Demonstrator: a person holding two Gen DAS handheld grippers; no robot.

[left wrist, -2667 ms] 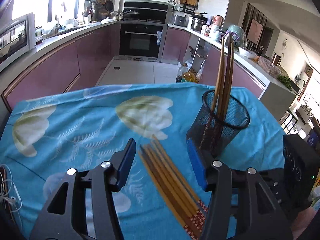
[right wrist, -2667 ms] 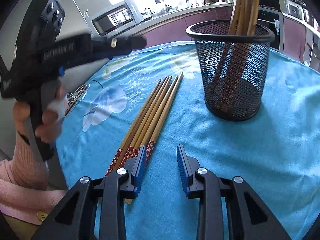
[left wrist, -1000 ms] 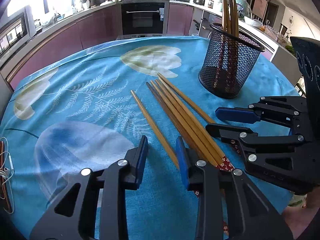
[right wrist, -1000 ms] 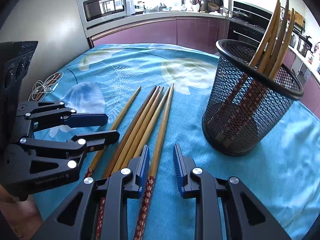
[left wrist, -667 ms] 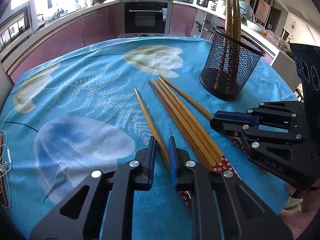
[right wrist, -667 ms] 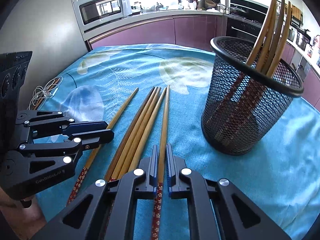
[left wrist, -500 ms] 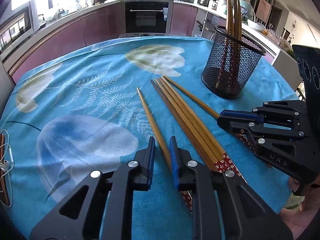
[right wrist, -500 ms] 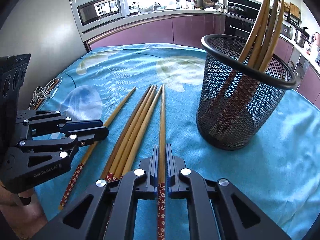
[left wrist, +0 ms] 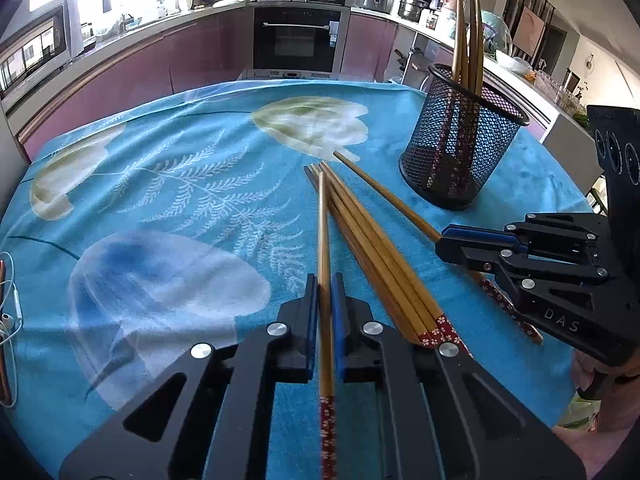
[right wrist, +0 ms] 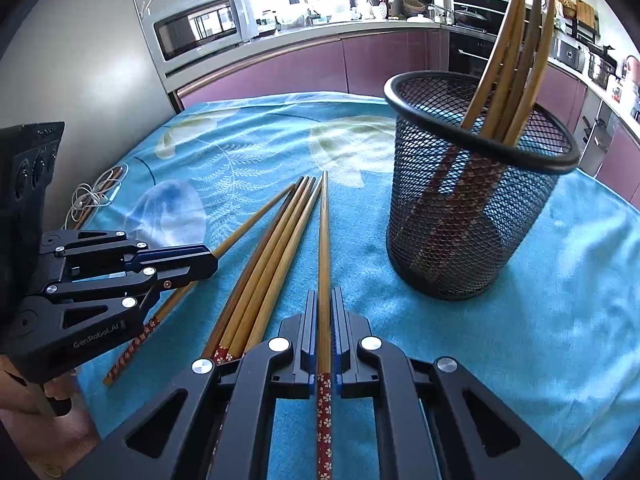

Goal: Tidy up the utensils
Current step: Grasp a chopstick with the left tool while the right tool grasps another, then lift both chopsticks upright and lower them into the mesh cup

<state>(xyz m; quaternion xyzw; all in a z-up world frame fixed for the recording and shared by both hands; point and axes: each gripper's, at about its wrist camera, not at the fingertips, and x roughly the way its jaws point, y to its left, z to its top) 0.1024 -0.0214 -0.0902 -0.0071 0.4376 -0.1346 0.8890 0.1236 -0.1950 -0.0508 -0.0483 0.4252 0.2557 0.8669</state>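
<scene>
My left gripper (left wrist: 324, 280) is shut on one wooden chopstick (left wrist: 323, 232) with a red flowered end, its tip over the loose bundle of chopsticks (left wrist: 376, 248) on the blue cloth. My right gripper (right wrist: 324, 294) is shut on another chopstick (right wrist: 323, 232), which points toward the far side of the table. The black mesh holder (right wrist: 472, 208) stands to the right with several chopsticks upright in it; it also shows in the left wrist view (left wrist: 460, 148). Each gripper shows in the other's view: the right gripper (left wrist: 448, 246), the left gripper (right wrist: 208, 258).
The table wears a blue cloth with leaf prints (left wrist: 180, 200). White earphone cables (right wrist: 92, 196) lie at the table's left edge. Purple kitchen cabinets (left wrist: 160, 60), an oven and a microwave (right wrist: 200, 28) stand behind the table.
Both grippers have closed, each on one chopstick. The left chopstick has swung away from its place and now crosses the bundle's tips; the right chopstick is lifted apart from the bundle.
</scene>
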